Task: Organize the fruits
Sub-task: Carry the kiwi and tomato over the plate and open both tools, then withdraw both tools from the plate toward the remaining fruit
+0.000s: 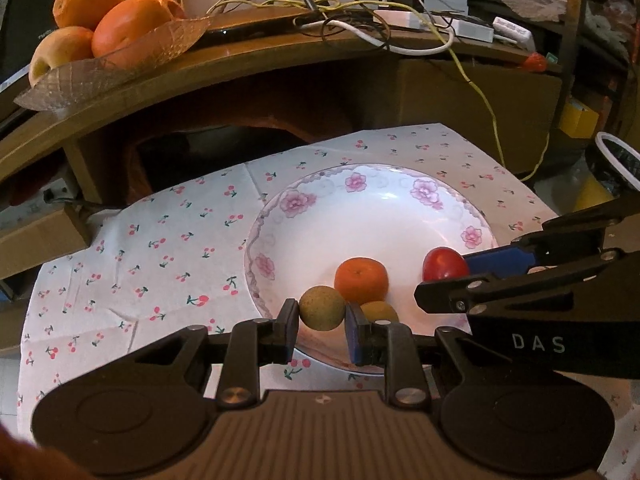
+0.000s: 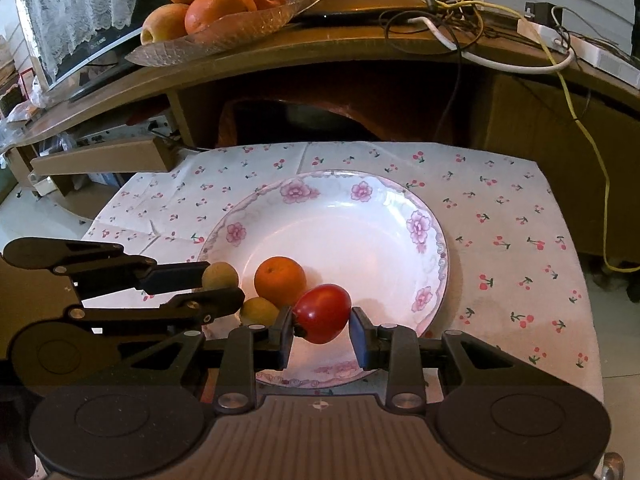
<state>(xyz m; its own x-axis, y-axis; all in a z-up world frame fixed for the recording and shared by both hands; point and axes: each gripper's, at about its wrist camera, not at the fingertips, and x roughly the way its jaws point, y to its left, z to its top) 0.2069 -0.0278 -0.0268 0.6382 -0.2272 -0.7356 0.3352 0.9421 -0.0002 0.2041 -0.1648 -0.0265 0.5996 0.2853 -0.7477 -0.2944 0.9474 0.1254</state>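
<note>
A white plate with pink flowers (image 1: 360,200) (image 2: 360,216) lies on a cherry-print cloth (image 1: 160,248) (image 2: 520,208). On its near side sit a small orange (image 1: 361,280) (image 2: 280,280) and a tan round fruit (image 1: 380,311) (image 2: 258,311). My left gripper (image 1: 322,326) (image 2: 224,282) is shut on another tan round fruit (image 1: 322,308) (image 2: 220,276) over the plate's near edge. My right gripper (image 2: 322,334) (image 1: 444,276) holds a red tomato (image 2: 322,312) (image 1: 445,264) between its jaws, just above the plate.
A wooden shelf (image 1: 260,52) (image 2: 320,52) stands behind the cloth. On it sits a glass dish (image 1: 120,64) (image 2: 224,36) with oranges and apples, beside tangled cables (image 1: 360,20) (image 2: 460,12). A cardboard box (image 2: 104,156) lies at the left.
</note>
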